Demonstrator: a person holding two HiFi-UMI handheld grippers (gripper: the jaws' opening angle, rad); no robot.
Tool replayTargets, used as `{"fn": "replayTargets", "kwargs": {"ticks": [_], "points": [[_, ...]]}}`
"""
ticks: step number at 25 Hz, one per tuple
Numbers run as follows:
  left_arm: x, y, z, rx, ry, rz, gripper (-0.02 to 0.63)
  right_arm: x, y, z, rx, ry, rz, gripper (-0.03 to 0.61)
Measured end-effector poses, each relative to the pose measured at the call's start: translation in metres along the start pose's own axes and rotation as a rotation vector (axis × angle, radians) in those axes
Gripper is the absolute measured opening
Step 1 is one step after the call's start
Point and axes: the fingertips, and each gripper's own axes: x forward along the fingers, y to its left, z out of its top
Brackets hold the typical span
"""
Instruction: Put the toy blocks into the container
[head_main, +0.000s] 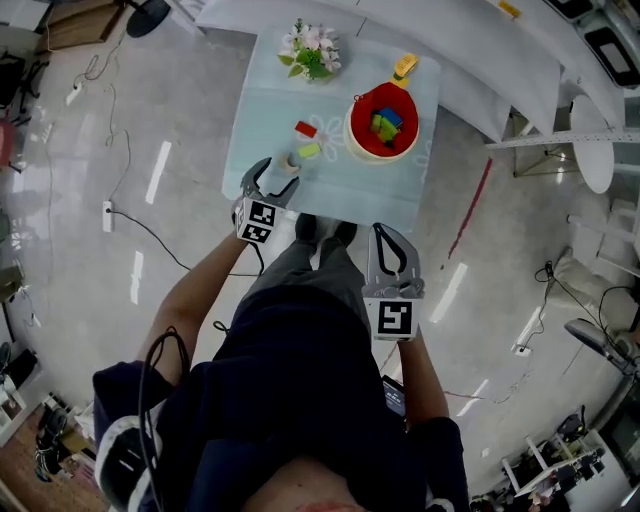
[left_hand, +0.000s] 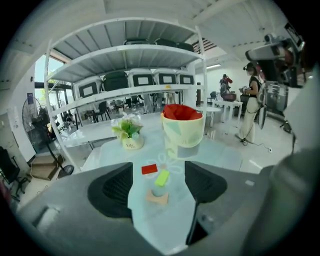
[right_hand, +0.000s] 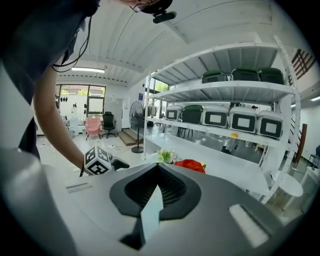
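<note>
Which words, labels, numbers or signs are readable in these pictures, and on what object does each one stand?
"Life", on the white flower pot: small and blurred, so uncertain.
Cubes on the left gripper and right gripper: black square patterns only, no letters.
The container: pale pattern, nothing readable.

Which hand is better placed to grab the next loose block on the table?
Left. The left gripper is at the table edge, jaws open, with the green block straight ahead. The right gripper is shut, back off the table.
</note>
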Motion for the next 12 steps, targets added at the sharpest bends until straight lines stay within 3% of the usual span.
{"fn": "replayTargets", "kwargs": {"ticks": [4, 12], "points": [[0.028, 0.002, -0.029, -0.022, 0.121, 0.005, 0.336, 0.009, -0.014, -0.008, 0.031, 0.023, 0.012, -0.002], [0.058, 0.015, -0.064, -0.215, 0.264, 0.088, 0.318, 0.021, -0.029, -0.018, 0.040, 0.051, 0.034, -0.002]]}}
